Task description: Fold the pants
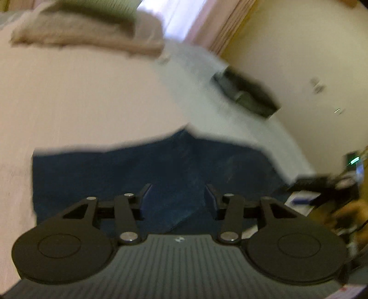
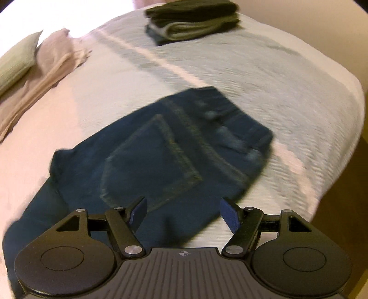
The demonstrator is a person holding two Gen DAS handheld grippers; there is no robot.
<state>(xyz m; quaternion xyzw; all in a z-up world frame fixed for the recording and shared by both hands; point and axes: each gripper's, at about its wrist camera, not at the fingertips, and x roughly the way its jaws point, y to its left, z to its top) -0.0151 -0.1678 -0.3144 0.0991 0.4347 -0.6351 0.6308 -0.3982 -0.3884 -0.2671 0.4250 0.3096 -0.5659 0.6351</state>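
Note:
Dark blue jeans (image 2: 174, 147) lie folded on the bed, back pocket up and waistband toward the far right. My right gripper (image 2: 184, 212) hovers over their near edge, open, with nothing between its blue pads. In the left wrist view the same jeans (image 1: 128, 174) spread flat under my left gripper (image 1: 178, 197), which is open and holds no cloth. The right gripper and a hand (image 1: 345, 214) show blurred at that view's right edge.
The bed has a pale quilted cover (image 2: 264, 76) and a pinkish sheet (image 1: 80, 96). A stack of folded dark clothes (image 2: 193, 20) sits at the far side. A beige blanket (image 2: 46, 66) and a green pillow (image 2: 16, 62) lie at the left. The bed's edge drops off at right.

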